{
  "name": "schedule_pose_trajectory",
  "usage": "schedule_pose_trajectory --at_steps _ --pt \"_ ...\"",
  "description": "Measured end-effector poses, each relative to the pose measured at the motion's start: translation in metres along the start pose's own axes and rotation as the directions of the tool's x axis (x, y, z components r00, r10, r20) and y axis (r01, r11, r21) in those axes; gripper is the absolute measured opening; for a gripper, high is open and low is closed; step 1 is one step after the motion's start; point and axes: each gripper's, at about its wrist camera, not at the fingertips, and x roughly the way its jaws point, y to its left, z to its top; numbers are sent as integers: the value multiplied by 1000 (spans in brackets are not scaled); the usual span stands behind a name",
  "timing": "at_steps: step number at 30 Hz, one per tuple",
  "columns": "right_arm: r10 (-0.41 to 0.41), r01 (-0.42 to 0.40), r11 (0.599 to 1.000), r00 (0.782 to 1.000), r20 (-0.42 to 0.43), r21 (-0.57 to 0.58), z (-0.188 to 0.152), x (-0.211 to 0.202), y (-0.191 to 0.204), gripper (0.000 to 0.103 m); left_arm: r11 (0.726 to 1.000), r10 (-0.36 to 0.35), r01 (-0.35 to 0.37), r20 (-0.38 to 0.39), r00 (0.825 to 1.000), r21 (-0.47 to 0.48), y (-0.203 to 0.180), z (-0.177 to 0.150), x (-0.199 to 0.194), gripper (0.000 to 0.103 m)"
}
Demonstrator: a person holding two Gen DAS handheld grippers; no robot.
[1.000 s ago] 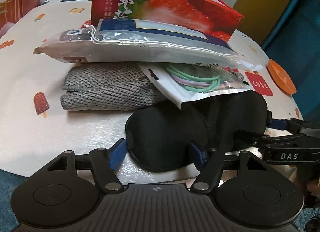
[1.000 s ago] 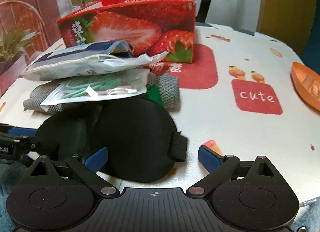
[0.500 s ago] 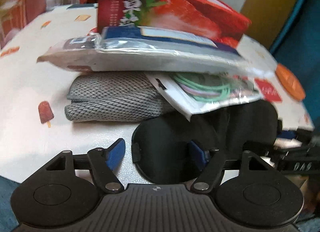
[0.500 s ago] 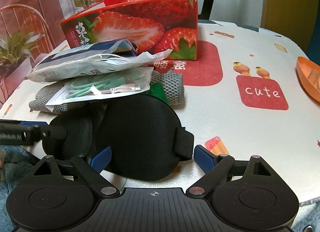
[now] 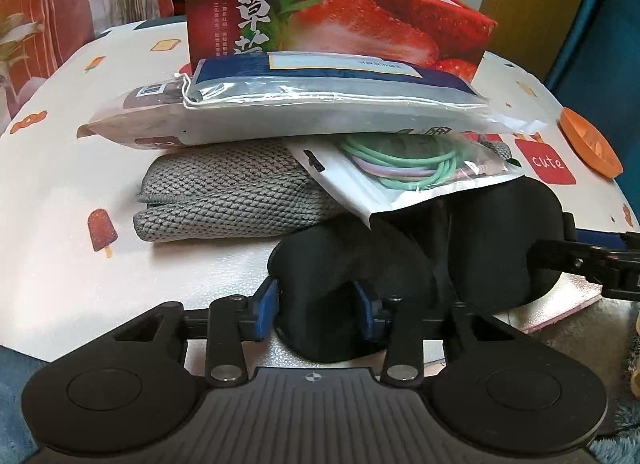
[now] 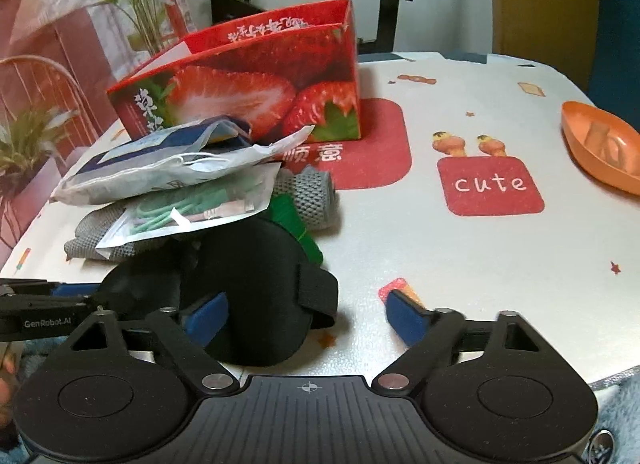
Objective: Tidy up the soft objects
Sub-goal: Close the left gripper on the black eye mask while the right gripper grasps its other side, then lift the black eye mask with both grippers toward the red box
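A black eye mask [image 5: 492, 248] lies at the near edge of the table, partly under a packet of green hair ties [image 5: 408, 175]. My left gripper [image 5: 316, 312] is closing, and its blue pads [image 5: 266, 312] pinch the mask's left cup, which bulges up between them. My right gripper [image 6: 306, 316] is also closing around the mask's other end [image 6: 256, 284]. Its left pad [image 6: 208, 314] is against the mask, while the right pad stands apart from the strap [image 6: 320, 296]. A grey knitted cloth [image 5: 224, 195] lies folded under the packets.
A flat blue-grey packet [image 5: 320, 103] tops the pile. Behind it stands an open red strawberry box [image 5: 340, 23]. An orange dish [image 6: 600, 143] sits at the table's right edge. A green item [image 6: 296, 223] pokes out beside the cloth.
The left jaws have closed in on the mask's left cup, which has bunched up. The right jaws have narrowed a little around the other end.
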Motion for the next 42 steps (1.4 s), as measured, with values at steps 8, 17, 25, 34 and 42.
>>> schedule_pose_trajectory --at_steps 8,17,25,34,42 --pt "38 -36 997 999 20 -73 -1 -6 17 48 1000 -16 15 20 1000 22 3 -8 -11 37" --pt "80 -74 989 996 44 -130 -1 -14 29 12 997 -53 49 56 997 62 -3 -10 -18 26" --pt "136 -109 968 985 107 -228 -1 -35 45 8 996 -88 87 107 990 21 3 -10 -35 17" --pt "157 -142 979 983 96 -148 0 -35 30 10 997 -66 70 128 990 -28 11 -8 -63 15" --pt "192 -169 969 975 113 -182 1 -42 41 12 999 -37 29 253 967 36 3 -4 -115 14"
